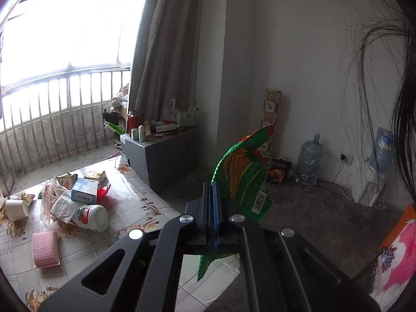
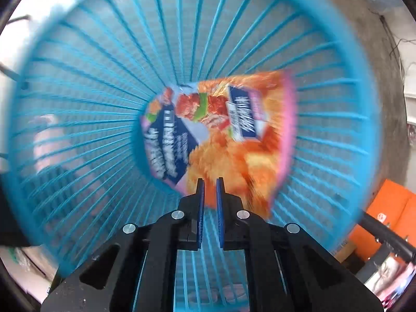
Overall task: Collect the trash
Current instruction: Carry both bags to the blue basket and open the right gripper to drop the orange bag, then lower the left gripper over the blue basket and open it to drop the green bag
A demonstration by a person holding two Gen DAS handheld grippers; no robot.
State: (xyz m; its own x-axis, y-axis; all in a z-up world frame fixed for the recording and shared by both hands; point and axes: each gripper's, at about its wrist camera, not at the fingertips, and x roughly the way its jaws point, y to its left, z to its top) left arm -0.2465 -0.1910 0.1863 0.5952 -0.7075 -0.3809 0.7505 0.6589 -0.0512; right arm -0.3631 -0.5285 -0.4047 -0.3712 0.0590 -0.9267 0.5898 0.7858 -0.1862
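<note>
Green wrapper (image 1: 241,179) pinched in left gripper (image 1: 213,208); orange packet (image 2: 221,135) already in blue basket (image 2: 78,83).
Right gripper (image 2: 210,195) hangs slightly spread above the basket; a pile of trash (image 1: 78,197) remains on the table (image 1: 135,208).

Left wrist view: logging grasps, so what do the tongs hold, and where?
The left tongs clamp a green snack wrapper by its left edge.

Blown-out window (image 1: 70,26) backlights the room; blue basket (image 2: 78,78) view motion-blurred.
</note>
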